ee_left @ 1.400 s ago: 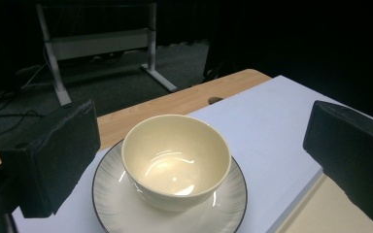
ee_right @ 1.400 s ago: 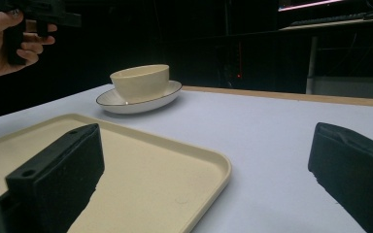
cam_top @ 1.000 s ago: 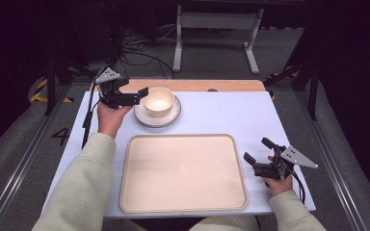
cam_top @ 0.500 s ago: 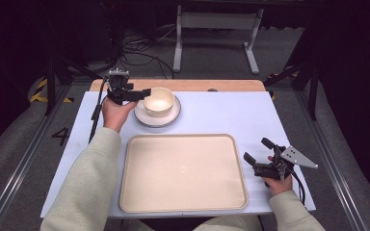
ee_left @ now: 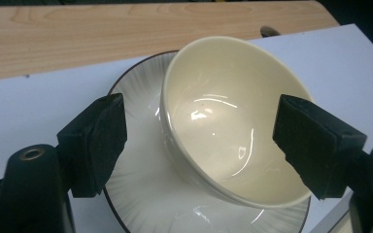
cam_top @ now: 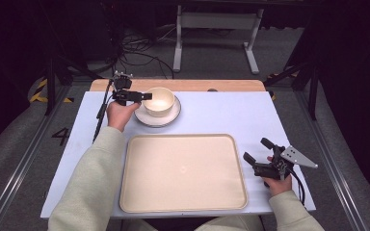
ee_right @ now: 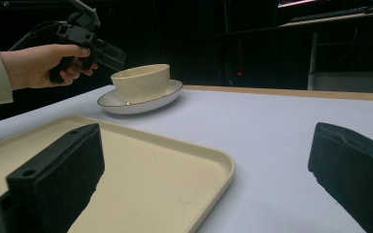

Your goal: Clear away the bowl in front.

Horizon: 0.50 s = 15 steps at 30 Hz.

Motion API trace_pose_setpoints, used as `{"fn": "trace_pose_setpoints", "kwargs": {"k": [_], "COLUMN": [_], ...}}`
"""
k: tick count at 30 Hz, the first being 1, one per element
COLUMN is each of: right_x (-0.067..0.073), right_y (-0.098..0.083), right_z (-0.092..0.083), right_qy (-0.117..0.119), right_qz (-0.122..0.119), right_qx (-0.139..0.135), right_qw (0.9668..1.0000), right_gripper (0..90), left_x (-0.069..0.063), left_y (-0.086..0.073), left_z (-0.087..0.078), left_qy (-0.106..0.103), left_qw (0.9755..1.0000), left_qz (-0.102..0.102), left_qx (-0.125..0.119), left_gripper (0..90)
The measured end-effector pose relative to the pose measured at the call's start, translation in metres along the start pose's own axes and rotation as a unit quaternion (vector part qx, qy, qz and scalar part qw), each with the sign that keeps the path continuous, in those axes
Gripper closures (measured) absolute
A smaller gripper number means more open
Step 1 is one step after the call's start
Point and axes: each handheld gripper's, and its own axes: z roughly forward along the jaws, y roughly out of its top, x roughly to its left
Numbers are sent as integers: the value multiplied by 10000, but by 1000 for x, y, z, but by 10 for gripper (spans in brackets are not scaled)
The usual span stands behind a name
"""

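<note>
My left gripper [cam_top: 142, 96] closing jaws around bowl [cam_top: 159, 101], sitting on saucer [cam_top: 147, 119] beyond tray [cam_top: 183, 173]; pads not touching yet. Risk: off-centre bite tipping bowl, dragging saucer across bench [cam_top: 231, 115]. My right gripper [cam_top: 259, 156] resting right of tray, jaws wide, holding nothing.

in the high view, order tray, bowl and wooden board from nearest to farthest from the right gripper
From the right gripper:
1. Tray, just beside it, toward the table's middle.
2. Bowl, on its plate across the table, by the left gripper.
3. Wooden board, along the table's far edge.
</note>
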Motion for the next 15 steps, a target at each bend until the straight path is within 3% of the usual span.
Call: {"fn": "trace_pose_setpoints", "kwargs": {"k": [8, 15], "right_x": [-1, -1], "right_y": [0, 0], "right_z": [0, 0], "right_qy": [-40, -35], "right_qz": [17, 22], "right_qx": [15, 39], "right_qw": [10000, 10000], "right_gripper": [6, 13], "left_x": [3, 1], "left_y": [-4, -6], "left_z": [14, 22], "left_qy": [110, 176], "left_qw": [9988, 9979], "left_qz": [-85, -114], "left_qx": [474, 609], "left_gripper": [244, 254]}}
